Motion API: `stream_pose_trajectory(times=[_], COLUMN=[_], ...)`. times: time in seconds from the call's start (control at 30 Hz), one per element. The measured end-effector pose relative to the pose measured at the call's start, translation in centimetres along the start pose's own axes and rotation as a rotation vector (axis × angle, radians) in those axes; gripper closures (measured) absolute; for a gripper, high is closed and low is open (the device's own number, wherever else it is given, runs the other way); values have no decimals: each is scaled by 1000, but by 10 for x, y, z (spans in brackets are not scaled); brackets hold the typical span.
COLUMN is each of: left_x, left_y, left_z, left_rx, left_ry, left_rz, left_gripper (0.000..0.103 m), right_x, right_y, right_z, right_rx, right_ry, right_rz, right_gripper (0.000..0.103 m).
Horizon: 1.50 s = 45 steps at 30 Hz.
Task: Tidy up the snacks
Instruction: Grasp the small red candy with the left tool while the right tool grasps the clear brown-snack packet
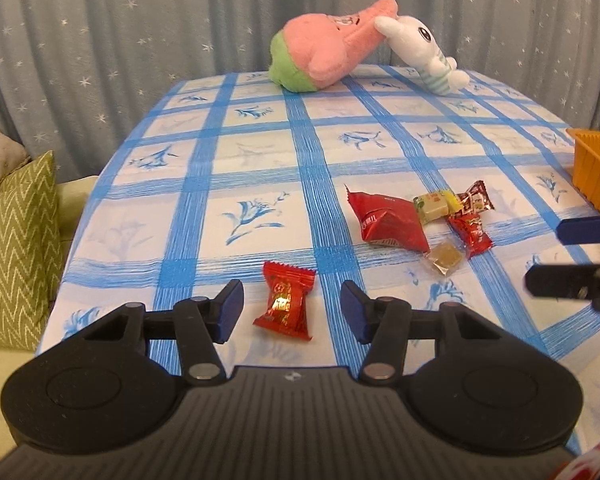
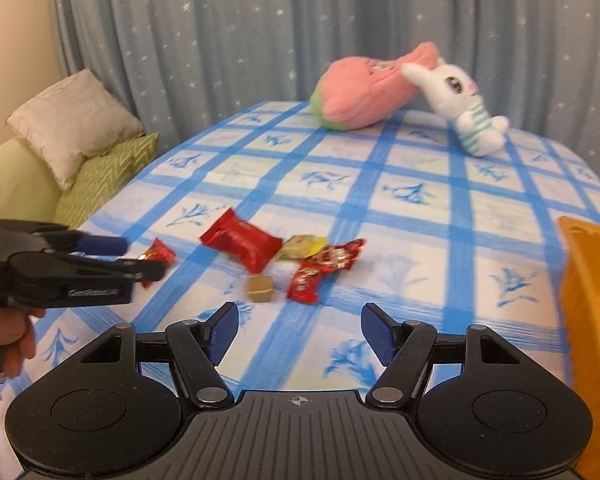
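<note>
Both grippers are seen with their jaws apart and nothing pressed between the pads. On the left gripper (image 1: 292, 314) the jaws are set either side of a small red candy (image 1: 285, 301), which lies flat on the blue-checked tablecloth (image 1: 204, 208), and clear gaps are seen on both sides of the wrapper, so no grip is yet made; the jaws appear to be lined up for closing on it. The right gripper (image 2: 300, 336) is held empty above bare cloth, just short of the main cluster of snacks.

That cluster is made up of a larger red packet (image 1: 384, 220), a yellow-green wrapped sweet (image 1: 436, 204), two red wrapped candies (image 1: 474, 216) and a clear-wrapped brown cube (image 1: 444, 258), all lying close together, some touching or overlapped. An orange bin (image 2: 588, 288) is placed at the right edge of the table, presumably as the container into which the snacks are to be gathered; its inside is barely shown.

Both grippers are pointed forward and downward toward the cloth. A hand (image 2: 8, 336) is seen wrapped around the left gripper's handle. Two plush toys (image 1: 340, 48) are left at the far end, well apart from the snacks.
</note>
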<state>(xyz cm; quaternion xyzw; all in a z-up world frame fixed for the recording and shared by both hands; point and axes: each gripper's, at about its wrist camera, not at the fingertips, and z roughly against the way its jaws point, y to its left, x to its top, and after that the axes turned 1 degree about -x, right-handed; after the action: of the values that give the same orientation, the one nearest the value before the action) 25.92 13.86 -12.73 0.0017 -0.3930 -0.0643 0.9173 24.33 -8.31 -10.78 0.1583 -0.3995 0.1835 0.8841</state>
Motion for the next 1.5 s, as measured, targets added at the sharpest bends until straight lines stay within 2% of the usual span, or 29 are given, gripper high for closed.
stream_pose_trajectory(times=[0.1, 0.17, 0.2, 0.4, 0.63, 0.87, 0.93, 1.0, 1.07, 1.13, 1.5], left_x=[0, 0, -1, 1, 0, -2, -2, -3, -3, -3, -4], left_y=[3, 6, 8, 13, 4, 7, 7, 6, 6, 6, 7], left_z=[-10, -11, -11, -8, -9, -8, -8, -7, -7, -7, -8], left_rx=[0, -8, -9, -19, -31, -38, -37, -39, -41, -45, -48], left_ry=[27, 28, 29, 35, 39, 36, 36, 37, 37, 36, 26], left_rz=[1, 10, 15, 49, 14, 21, 25, 29, 30, 32, 44], left_gripper=[70, 77, 82, 83, 83, 80, 79, 78, 78, 78, 78], right_x=[-1, -2, -3, -4, 3, 1, -1, -1, -1, -1, -6], right_y=[8, 12, 13, 17, 21, 39, 39, 39, 38, 37, 38], right_z=[-13, -25, -30, -54, -68, -81, -82, -82, -82, -81, -68], right_rx=[29, 57, 65, 89, 73, 7, 4, 2, 0, 1, -32], right_ry=[11, 25, 32, 32, -10, -41, -47, -46, -50, -47, -41], right_rz=[9, -1, -2, -12, -23, 113, 110, 113, 116, 119, 135], right_gripper=[37, 46, 47, 48, 48, 48, 48, 50, 61, 66, 81])
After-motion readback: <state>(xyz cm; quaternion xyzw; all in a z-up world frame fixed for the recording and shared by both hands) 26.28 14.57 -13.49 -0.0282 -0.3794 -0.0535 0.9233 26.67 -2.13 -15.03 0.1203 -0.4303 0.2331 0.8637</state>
